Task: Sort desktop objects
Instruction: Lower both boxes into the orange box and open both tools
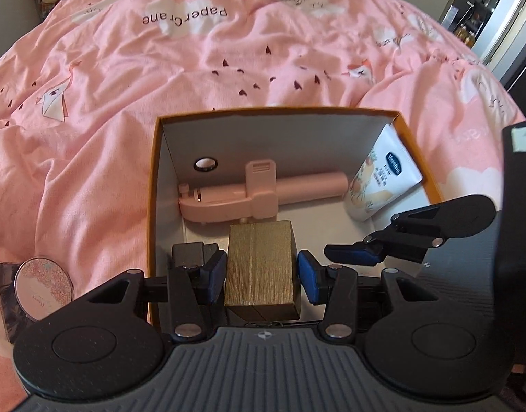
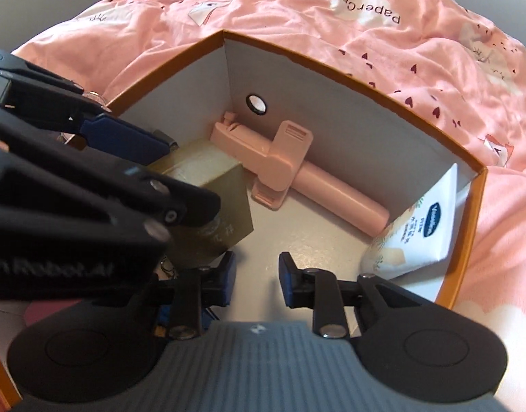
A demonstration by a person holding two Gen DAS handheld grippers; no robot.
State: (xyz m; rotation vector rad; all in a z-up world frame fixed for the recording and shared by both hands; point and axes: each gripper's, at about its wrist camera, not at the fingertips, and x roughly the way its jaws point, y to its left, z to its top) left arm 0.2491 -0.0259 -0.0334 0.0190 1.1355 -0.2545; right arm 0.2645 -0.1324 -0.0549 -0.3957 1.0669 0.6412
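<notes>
Nearest to me, my left gripper (image 1: 261, 271) has its blue pads clamped on the two sides of a gold box (image 1: 261, 267), held just above the floor of the open carton (image 1: 153, 185). The gold box is ribbed, with a seam down its middle; its underside is hidden from me, so I cannot tell whether it touches the floor. In the right wrist view the same gold box (image 2: 225, 189) is half covered by my left gripper's dark arms (image 2: 91, 178), and faint marks on its near face are too blurred to read.

My right gripper (image 2: 257, 279) has its fingers part-way apart with nothing between them, only bare carton floor. It hangs inside the carton, just right of the gold box.

The carton has orange rims and white walls. Along its far wall lies a pink selfie stick (image 1: 249, 192), clip upward, with a round hole (image 1: 205, 164) in the wall above its left end. A white Vaseline tube (image 1: 379, 178) leans in the far right corner, its top cut off by the rim. The middle and right floor is open.

Outside, near left on the pink bedspread (image 1: 160, 79), a round compact (image 1: 45, 288) rests on something dark, partly cut off by my gripper's body.
</notes>
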